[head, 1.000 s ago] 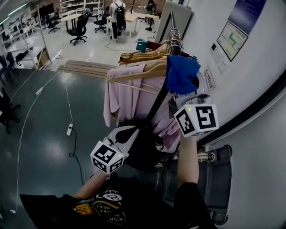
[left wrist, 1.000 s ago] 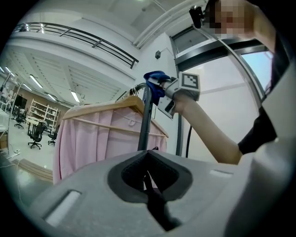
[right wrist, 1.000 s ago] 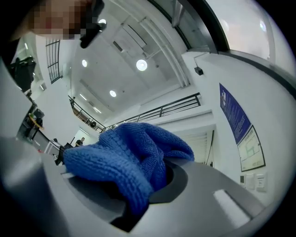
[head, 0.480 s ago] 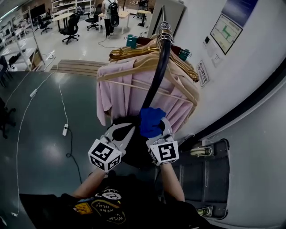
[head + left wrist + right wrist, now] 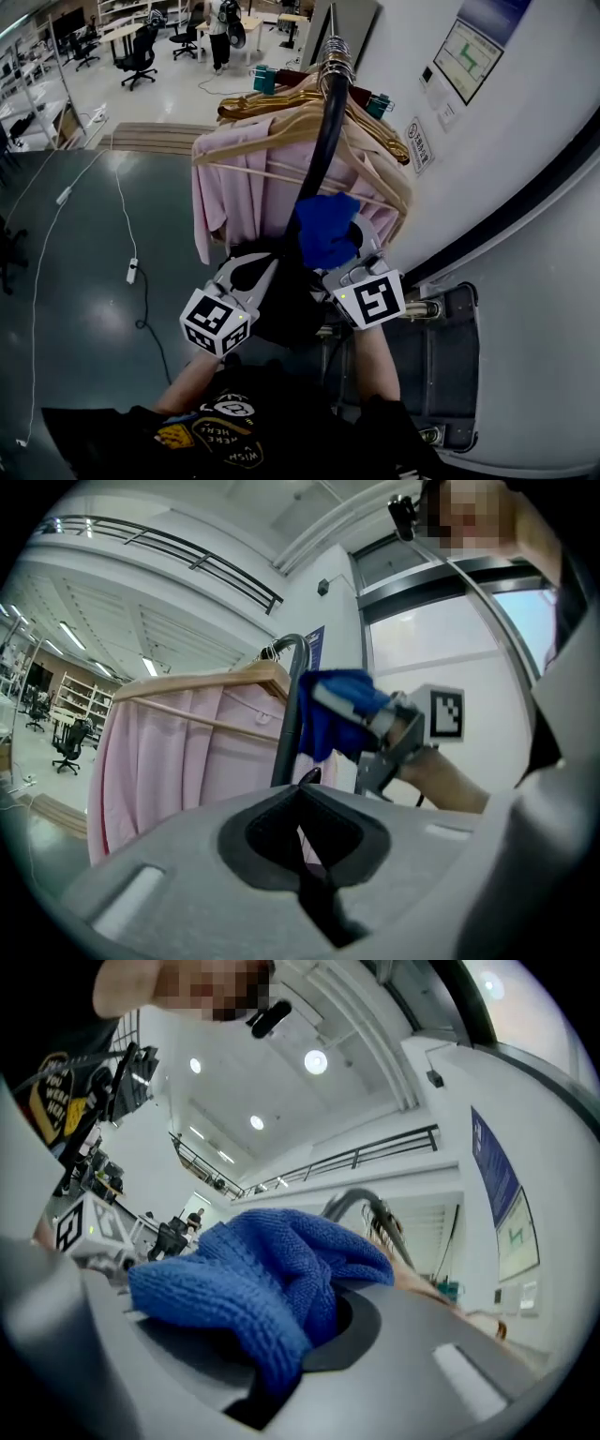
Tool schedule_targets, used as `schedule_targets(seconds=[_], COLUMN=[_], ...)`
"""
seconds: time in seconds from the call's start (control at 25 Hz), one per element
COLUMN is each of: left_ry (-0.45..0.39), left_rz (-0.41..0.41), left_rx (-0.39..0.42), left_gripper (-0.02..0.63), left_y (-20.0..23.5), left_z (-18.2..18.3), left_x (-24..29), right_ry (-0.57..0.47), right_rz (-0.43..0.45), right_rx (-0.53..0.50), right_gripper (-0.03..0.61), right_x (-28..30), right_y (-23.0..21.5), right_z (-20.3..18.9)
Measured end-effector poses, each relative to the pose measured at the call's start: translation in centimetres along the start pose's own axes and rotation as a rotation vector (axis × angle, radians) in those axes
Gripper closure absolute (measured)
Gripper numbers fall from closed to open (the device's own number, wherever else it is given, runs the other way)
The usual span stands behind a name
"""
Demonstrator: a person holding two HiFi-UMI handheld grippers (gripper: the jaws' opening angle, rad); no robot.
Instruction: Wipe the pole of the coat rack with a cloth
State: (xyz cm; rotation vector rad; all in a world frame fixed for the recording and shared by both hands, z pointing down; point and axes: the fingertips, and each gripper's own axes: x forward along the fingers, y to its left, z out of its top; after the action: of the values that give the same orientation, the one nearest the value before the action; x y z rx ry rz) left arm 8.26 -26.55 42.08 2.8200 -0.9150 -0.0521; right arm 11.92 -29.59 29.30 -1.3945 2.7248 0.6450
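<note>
Two hand-held grippers are in view, both close to the black pole (image 5: 325, 131) of the coat rack.

Right: your right hand-held gripper (image 5: 345, 251) is pinching the blue knitted cloth (image 5: 326, 230). In the right gripper view the cloth (image 5: 267, 1288) is bunched between the jaws and spills over them. It lies against the pole, on the stretch just below the wooden hangers (image 5: 281, 127) and beside the pink garments (image 5: 246, 192). In the left gripper view the cloth (image 5: 336, 712) touches the pole (image 5: 286, 731) from its right side.

Left: your left hand-held gripper (image 5: 266, 264) sits just left of the pole and lower than the cloth. Its jaws are pressed together at the tips, and you can make out nothing between them in the left gripper view.

Surroundings: the hanger hooks crowd the top of the pole. A grey wheeled case (image 5: 455, 366) stands against the white wall to your right. A white cable (image 5: 45, 253) trails across the dark floor on your left
</note>
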Motion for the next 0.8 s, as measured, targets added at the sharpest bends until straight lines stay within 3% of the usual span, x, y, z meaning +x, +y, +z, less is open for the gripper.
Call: schedule_targets(seconds=[0.16, 0.36, 0.52, 0.64, 0.8], left_ry=[-0.003, -0.007, -0.007, 0.004, 0.004], left_rz=[-0.007, -0.015, -0.002, 0.006, 0.004], left_rx=[-0.002, 0.005, -0.004, -0.010, -0.010], left_gripper=[0.612, 0.612, 0.612, 0.612, 0.612], left_y=[0.0, -0.1, 0.2, 0.9, 1.1], left_z=[0.2, 0.8, 0.5, 0.0, 0.1], left_x=[0.1, 0.1, -0.4, -0.8, -0.9], right_ry=[-0.144, -0.119, -0.152, -0.175, -0.112], right_rz=[-0.066, -0.108, -0.097, -0.070, -0.035], right_rx=[-0.097, -0.079, -0.032, -0.102, -0.137], right_gripper=[0.558, 0.558, 0.558, 0.557, 0.557], right_x=[2.4, 8.3, 7.7, 4.9, 2.4], right_y=[-4.7, -10.0, -8.8, -4.5, 1.3], right_z=[8.7, 12.1, 12.0, 10.6, 4.6])
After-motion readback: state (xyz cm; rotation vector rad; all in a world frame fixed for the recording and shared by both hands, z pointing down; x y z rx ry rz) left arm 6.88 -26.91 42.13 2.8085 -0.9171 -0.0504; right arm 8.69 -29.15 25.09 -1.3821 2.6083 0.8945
